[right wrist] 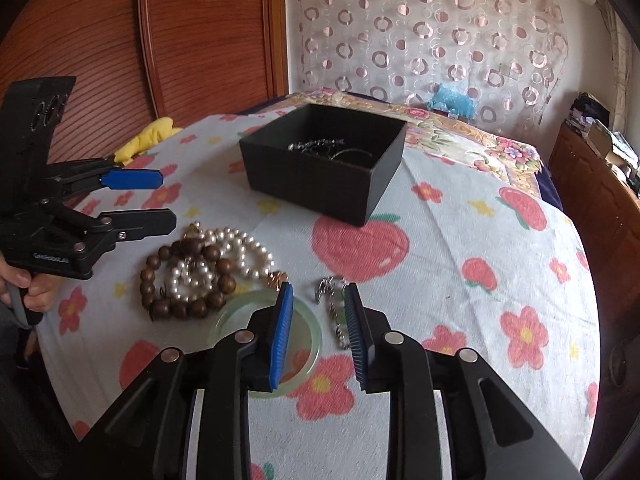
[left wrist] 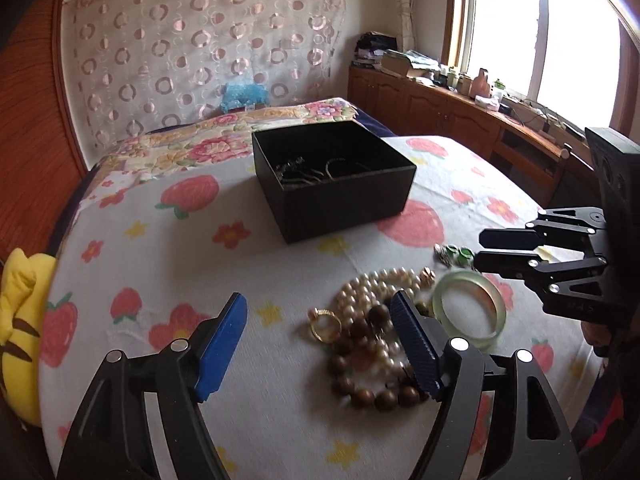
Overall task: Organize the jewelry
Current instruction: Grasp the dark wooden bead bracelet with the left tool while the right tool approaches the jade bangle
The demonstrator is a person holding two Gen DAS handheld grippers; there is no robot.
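Now right tongs [right wrist: 318, 332] straddle the silver bracelet [right wrist: 334, 312].

You face a wall hung with a sheer curtain [left wrist: 200, 52] patterned in pink circles, with a reddish wooden panel [right wrist: 200, 40] beside it. On your right, bright daylight pours through a wood-framed window [left wrist: 560, 32] above low wooden cabinets [left wrist: 420, 104] cluttered with bottles and boxes.
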